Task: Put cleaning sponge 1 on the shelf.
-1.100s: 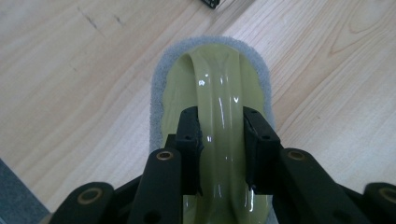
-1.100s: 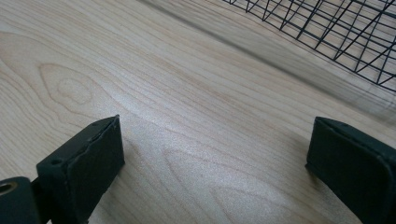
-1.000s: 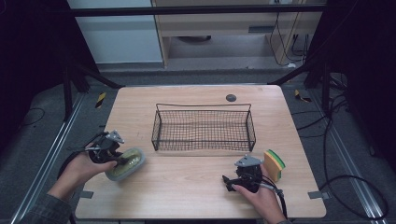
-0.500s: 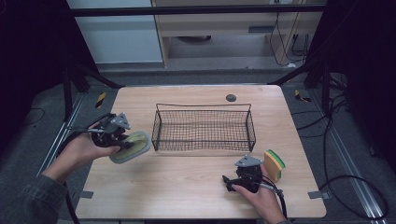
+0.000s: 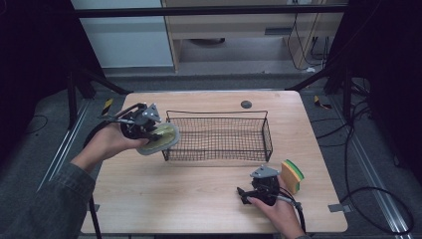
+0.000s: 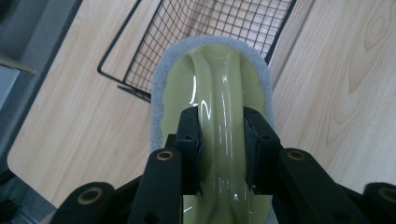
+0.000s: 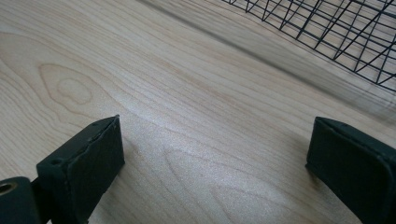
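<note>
We carry the scrubber (image 6: 212,88) in our left tongs (image 6: 220,149), clamped on its handle, at the wire basket's (image 5: 219,137) left end. Next we judge it needs lowering inside. Our right tongs (image 7: 215,158) rest wide open, empty, on the worktop (image 5: 189,189).

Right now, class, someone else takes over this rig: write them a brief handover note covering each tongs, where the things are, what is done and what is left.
Left tongs: shut on the handle of the green scrubber, held up at the basket's left end, over its rim.
Right tongs: open, holding nothing, resting low on the table in front of the basket.
Sponge: on the table just right of the right tongs, untouched.
Done: scrubber picked up and brought to the basket.
Left: probably set the scrubber in the basket and let go; the sponge likely follows.
</note>
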The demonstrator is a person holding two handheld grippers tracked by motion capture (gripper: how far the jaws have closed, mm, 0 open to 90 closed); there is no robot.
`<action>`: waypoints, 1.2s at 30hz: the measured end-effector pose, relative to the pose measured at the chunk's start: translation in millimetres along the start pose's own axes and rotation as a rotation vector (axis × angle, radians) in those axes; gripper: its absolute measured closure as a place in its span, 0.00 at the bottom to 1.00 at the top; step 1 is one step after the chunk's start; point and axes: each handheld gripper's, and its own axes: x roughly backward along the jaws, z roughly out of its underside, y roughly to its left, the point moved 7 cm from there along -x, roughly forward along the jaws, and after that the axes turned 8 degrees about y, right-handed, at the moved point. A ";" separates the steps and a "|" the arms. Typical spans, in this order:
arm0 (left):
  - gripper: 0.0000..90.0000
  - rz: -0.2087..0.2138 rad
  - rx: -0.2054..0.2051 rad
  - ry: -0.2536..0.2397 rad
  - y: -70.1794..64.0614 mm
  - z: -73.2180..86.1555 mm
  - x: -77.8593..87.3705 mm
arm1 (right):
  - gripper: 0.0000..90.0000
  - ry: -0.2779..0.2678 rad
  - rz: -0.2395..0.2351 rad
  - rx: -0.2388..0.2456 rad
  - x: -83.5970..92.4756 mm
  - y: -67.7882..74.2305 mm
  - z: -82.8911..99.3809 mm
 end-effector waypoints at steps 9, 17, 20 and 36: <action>0.78 -0.002 -0.031 -0.023 4.7 -22.5 -8.7 | 0.05 0.000 0.000 -0.001 0.0 0.1 0.0; 0.78 -0.006 -0.063 -0.063 9.2 -47.4 -6.3 | 0.05 0.002 -0.001 0.000 0.0 0.0 -0.1; 0.78 -0.011 -0.077 -0.072 11.1 -55.4 -6.9 | 0.05 0.003 0.000 0.002 0.0 -0.2 -0.1; 0.78 -0.010 -0.180 -0.034 3.0 -72.6 -41.0 | 0.04 0.002 -0.001 0.004 0.0 -0.2 -0.1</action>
